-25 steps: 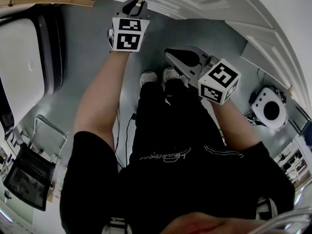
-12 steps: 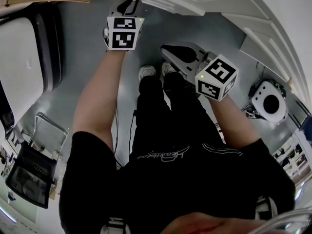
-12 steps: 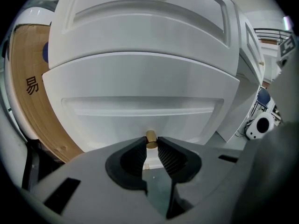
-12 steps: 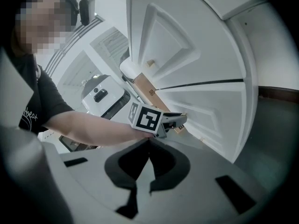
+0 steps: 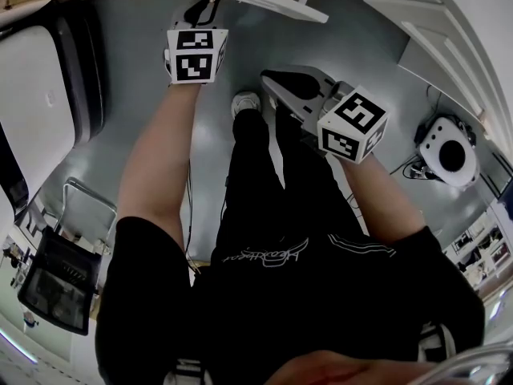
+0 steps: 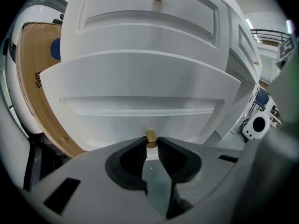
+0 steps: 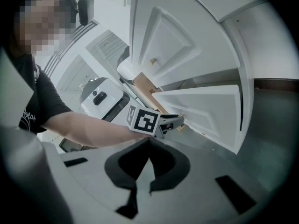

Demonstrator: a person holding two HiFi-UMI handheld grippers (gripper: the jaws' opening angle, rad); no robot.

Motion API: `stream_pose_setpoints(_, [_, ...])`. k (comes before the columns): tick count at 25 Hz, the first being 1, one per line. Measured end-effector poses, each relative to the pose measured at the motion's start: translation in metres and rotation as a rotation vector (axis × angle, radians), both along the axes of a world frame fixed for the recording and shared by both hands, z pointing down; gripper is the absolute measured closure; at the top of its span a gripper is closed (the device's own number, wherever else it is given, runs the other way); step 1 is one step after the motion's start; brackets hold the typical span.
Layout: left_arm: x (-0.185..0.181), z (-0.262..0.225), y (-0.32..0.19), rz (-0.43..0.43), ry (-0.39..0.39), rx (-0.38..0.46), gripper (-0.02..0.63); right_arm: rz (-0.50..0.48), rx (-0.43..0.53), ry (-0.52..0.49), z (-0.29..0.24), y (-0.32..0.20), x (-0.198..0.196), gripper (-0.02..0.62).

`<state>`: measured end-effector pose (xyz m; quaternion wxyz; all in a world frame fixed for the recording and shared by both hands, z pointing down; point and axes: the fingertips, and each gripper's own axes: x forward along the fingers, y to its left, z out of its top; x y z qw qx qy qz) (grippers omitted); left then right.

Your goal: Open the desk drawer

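Desk drawer [image 6: 149,101] is standing straight ahead of the left gripper [image 6: 150,144]. Its white front is jutting out past the upper drawer [image 6: 149,22] above the jaws, so it is sitting part-way open. The left gripper is pinching the small brass knob [image 6: 151,137] between its dark pads, one on each side, and is angling down onto it. That hold is giving the person a firm purchase for drawing the front toward the body, and the pull is probably in mid-stroke. The right gripper [image 7: 149,139] is hanging idle, its jaws pressed together on nothing. It is sitting beside and behind the left one, in front of the person's legs, likely to keep out of the drawer's path. From its own camera, the drawer front is lying ahead of and above its tips. More travel is looking necessary before the drawer counts as fully open.
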<state>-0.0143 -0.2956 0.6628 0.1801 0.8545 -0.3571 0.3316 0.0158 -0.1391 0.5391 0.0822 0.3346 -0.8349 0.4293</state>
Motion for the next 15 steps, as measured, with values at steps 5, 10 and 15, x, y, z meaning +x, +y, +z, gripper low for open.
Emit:
stream_pose_setpoints(5, [-0.008,0.001,0.012,0.005,-0.011,-0.021,0.526,0.024,-0.005,-0.004,-0.001,0.002,-0.007,0.591])
stream_pose_setpoints(10, [-0.015,0.0,0.021,0.027,-0.014,-0.036,0.527,0.051,-0.017,-0.003,-0.003,0.008,-0.017,0.591])
stream_pose_setpoints(15, [-0.02,0.0,0.027,0.026,-0.006,-0.055,0.528,0.085,-0.033,0.005,-0.004,0.013,-0.022,0.591])
